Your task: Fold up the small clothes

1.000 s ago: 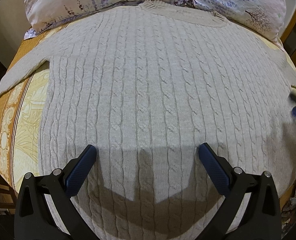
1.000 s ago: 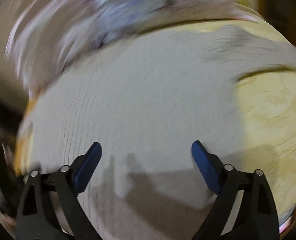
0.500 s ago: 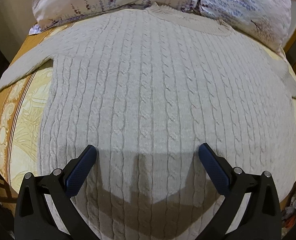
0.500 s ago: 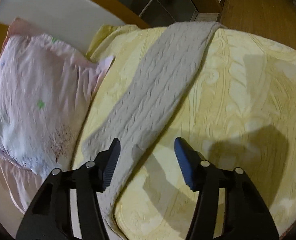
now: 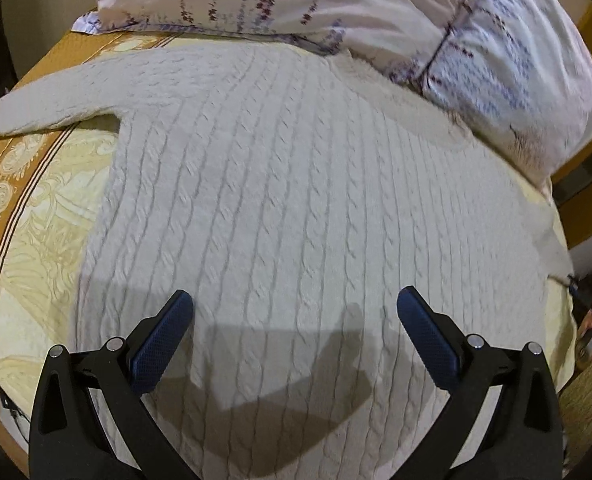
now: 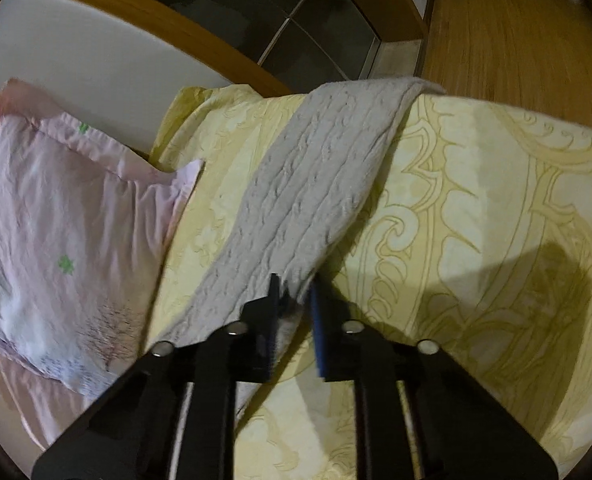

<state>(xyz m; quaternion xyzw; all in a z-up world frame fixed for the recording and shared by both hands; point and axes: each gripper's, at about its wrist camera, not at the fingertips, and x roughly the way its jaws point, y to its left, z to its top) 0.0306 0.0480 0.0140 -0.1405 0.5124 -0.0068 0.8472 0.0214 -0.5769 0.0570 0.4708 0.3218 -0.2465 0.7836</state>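
Bed cover [image 6: 476, 208]: a pale yellow cover with curling ornaments is lying over the bed; in the left wrist view an orange-brown border with stripes [image 5: 12, 216] is running along its left side.
Pillows [image 5: 376, 12]: two pale pillows with purple flower print are lying at the head of the bed; one is showing in the right wrist view [image 6: 56, 248] with small green marks.
Headboard [image 6: 136, 4]: a curved wooden frame is standing behind the pillow, with a white panel [image 6: 88, 56] under it.
Floor [image 6: 528, 32]: brown wooden boards are showing beyond the bed.
Dark panels [image 6: 296, 24]: dark squares with thin pale lines are standing behind the headboard.
Light: it is falling from above and behind, throwing hard shadows on the cover.
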